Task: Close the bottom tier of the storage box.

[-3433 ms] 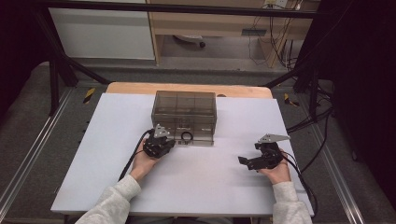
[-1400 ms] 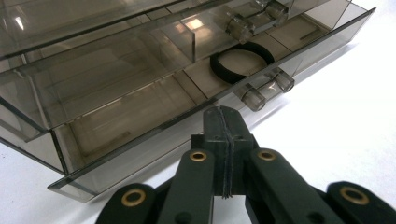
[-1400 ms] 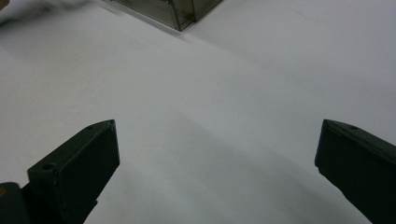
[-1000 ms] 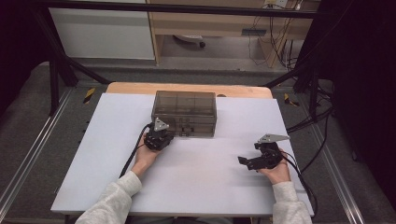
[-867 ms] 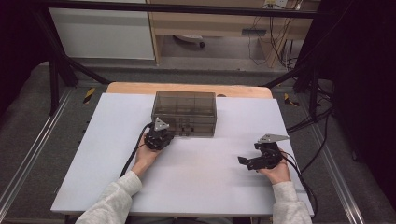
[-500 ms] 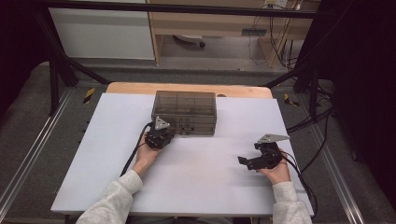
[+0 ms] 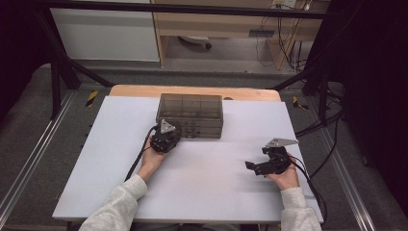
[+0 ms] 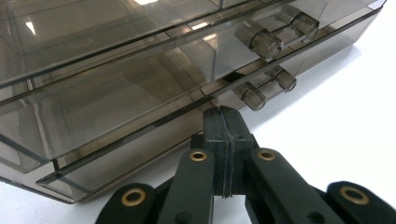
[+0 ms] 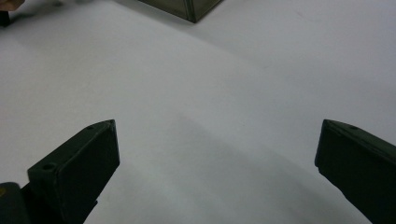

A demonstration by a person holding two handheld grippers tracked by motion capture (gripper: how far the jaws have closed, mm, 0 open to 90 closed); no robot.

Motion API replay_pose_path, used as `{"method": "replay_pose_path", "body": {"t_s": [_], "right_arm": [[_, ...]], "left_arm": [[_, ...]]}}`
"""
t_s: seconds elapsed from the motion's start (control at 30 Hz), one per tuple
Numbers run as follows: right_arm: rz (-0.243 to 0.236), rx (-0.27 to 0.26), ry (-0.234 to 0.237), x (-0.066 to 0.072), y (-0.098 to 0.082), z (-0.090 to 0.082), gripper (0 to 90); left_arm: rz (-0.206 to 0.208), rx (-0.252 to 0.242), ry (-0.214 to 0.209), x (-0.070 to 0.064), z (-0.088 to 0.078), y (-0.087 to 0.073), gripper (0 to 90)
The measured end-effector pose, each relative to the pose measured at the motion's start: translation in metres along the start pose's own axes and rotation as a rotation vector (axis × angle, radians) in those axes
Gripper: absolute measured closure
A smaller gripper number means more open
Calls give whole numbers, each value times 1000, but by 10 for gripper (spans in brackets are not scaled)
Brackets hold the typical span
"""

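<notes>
A smoky see-through drawer box (image 7: pixel 190 108) stands at the back middle of the white table top (image 7: pixel 216 197), both of its drawers pushed in. My left gripper (image 7: pixel 176 130) is shut with nothing between its jaws. Its tips (image 8: pixel 223 116) rest against the lower drawer's front (image 8: pixel 140 149), just left of that drawer's clear handle (image 8: pixel 254 95). The upper drawer's handle (image 8: pixel 264 44) sits above it. Whatever is inside the drawers is hard to make out. My right gripper (image 7: pixel 251 167) is held low over the table at the right, pointing left, open (image 9: pixel 217 140) with only bare table between its jaws.
A corner of the box (image 9: pixel 191 11) lies far ahead of the right gripper. A wooden strip (image 7: pixel 139 91) borders the table's far edge. Black frame legs (image 7: pixel 57 72) and cables (image 7: pixel 317 125) flank the table. Cables trail from both grippers toward the front edge.
In the oldest frame the lower drawer stood pulled out with a dark ring in it; now it is pushed in and the left gripper sits closer to the box. Nothing moved in the last second.
</notes>
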State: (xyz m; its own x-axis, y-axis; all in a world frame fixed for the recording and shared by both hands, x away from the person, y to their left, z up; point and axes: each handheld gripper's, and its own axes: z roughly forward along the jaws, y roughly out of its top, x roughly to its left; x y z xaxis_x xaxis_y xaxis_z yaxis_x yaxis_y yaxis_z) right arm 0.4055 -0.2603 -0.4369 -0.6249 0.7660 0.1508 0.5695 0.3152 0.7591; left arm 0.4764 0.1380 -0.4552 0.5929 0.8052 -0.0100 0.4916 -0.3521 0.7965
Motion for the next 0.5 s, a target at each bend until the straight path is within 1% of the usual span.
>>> {"method": "replay_pose_path", "body": {"t_s": [0.3,0.33,0.5], "right_arm": [[0,0,0,0,0,0,5],[-1,0,0,0,0,0,5],[1,0,0,0,0,0,5]], "left_arm": [[-6,-4,11,1,1,0,896],[-12,-10,13,0,1,0,897],[-4,-6,13,1,1,0,896]]}}
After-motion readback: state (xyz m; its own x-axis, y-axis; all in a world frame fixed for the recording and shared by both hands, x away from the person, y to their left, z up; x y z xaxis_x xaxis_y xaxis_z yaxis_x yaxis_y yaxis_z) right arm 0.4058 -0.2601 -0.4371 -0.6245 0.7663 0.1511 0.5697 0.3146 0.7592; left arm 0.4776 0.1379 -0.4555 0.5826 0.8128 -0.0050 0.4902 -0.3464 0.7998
